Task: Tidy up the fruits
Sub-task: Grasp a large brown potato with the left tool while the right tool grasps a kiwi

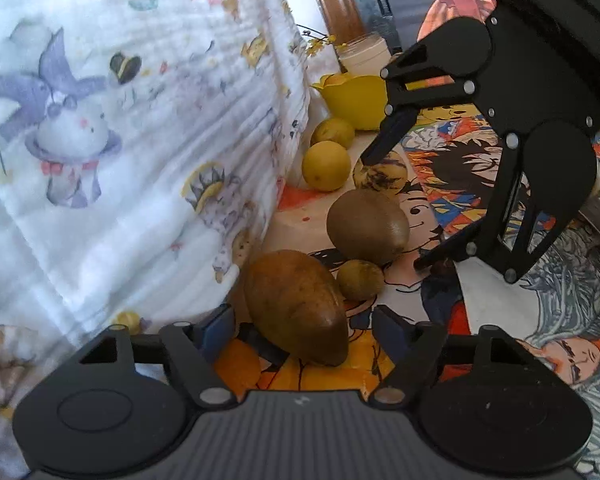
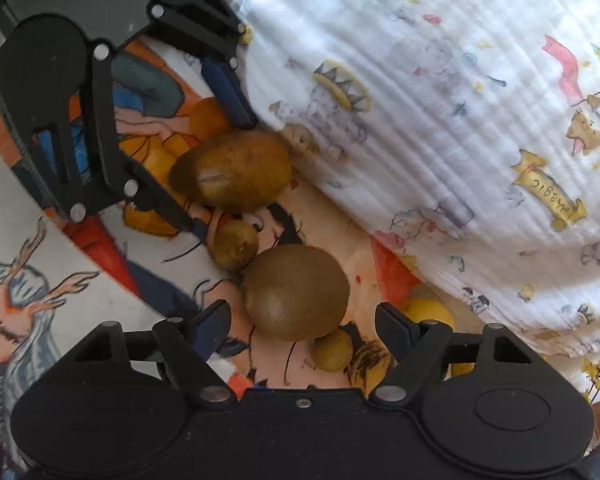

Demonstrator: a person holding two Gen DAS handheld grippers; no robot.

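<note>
Several fruits lie on a cartoon-print cloth (image 1: 480, 168). A long brown fruit (image 1: 296, 306) lies between the open fingers of my left gripper (image 1: 304, 326); it also shows in the right wrist view (image 2: 232, 170). A round brown kiwi (image 1: 367, 226) sits between the open fingers of my right gripper (image 2: 302, 316), seen too in the left wrist view (image 1: 392, 212). A small brownish fruit (image 1: 360, 279) lies between the two. Two yellow fruits (image 1: 326, 165) and a spotted one (image 1: 380, 174) lie farther back near a yellow bowl (image 1: 354, 100).
A white printed quilt (image 1: 120, 140) bulges along the left of the fruits, close to the left finger. A white jar (image 1: 366, 54) and a wooden post (image 1: 334, 0) stand behind the bowl. In the right wrist view the quilt (image 2: 460, 120) fills the right side.
</note>
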